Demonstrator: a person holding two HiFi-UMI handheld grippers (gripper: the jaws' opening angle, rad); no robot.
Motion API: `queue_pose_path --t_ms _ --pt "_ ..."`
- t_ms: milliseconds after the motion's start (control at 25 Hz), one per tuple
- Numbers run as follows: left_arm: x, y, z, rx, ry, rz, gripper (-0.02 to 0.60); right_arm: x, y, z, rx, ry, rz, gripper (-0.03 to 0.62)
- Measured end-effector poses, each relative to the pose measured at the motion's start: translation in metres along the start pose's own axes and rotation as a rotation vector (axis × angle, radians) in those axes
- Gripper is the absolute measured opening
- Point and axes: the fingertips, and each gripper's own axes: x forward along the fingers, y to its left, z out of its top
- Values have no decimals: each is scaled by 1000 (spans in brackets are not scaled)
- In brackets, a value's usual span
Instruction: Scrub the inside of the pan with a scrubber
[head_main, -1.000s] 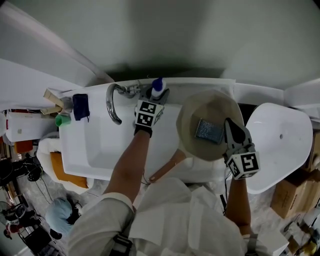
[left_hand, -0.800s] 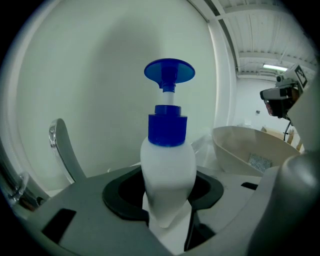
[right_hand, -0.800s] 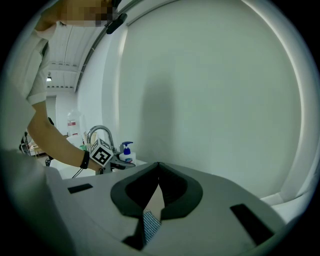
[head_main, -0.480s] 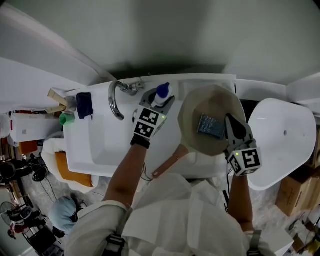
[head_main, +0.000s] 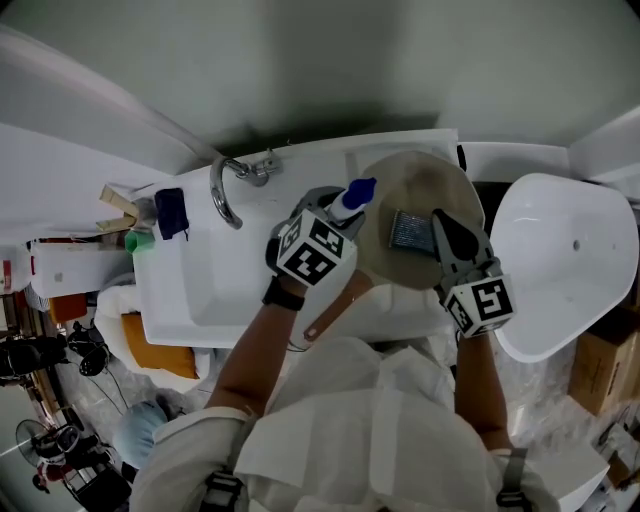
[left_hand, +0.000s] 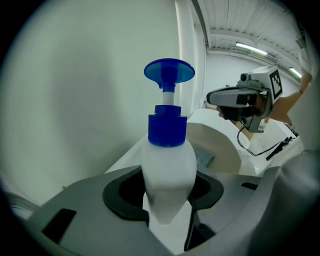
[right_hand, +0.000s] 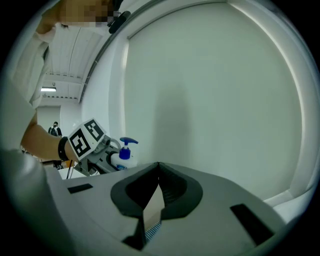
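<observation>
Two tools meet at the pan (head_main: 392, 268), round and tan, with the scrubber (head_main: 408, 230) lying flat inside it. My left gripper (head_main: 333, 208) clamps the white body of the soap bottle (left_hand: 167, 165) at about half its spread, the blue pump head leaning over the pan's left rim. My right gripper (head_main: 440, 222) has its jaws pressed together on nothing, with the tips down inside the pan at the scrubber's right edge. Whether they touch it I can't quite make out.

I judge this step to be soaping up. I should carry the nozzle over the scrubber, keep a firm hold low on the slick bottle, and push the pump with the closed right tips. That way the squirt lands on the mesh, not the rim.

Left of the pan are the faucet (head_main: 225, 190) and the sink basin (head_main: 195, 290); right of it is a large white tub (head_main: 560, 250). The pan's handle (head_main: 335, 312) juts toward me under my left gripper, where I could knock it.
</observation>
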Motion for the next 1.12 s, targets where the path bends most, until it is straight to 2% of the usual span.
queue_pose_path --t_ms 120,360,520,760,960,1120 --pt "7 -17 -2 21 52 -51 206 -2 11 9 -3 -25 21 8" --pt "13 -41 9 60 96 -118 206 7 34 28 -42 -58 101 8" --pt "19 -51 16 103 126 -142 206 8 34 38 -33 -79 98 8" --pt "22 -59 16 125 154 -155 206 7 31 39 -37 -70 101 8" --pt "17 -48 17 237 232 -117 206 -9 9 23 -10 -47 44 8" --pt "7 -38 21 354 335 -110 206 -24 -17 15 11 -35 -17 8"
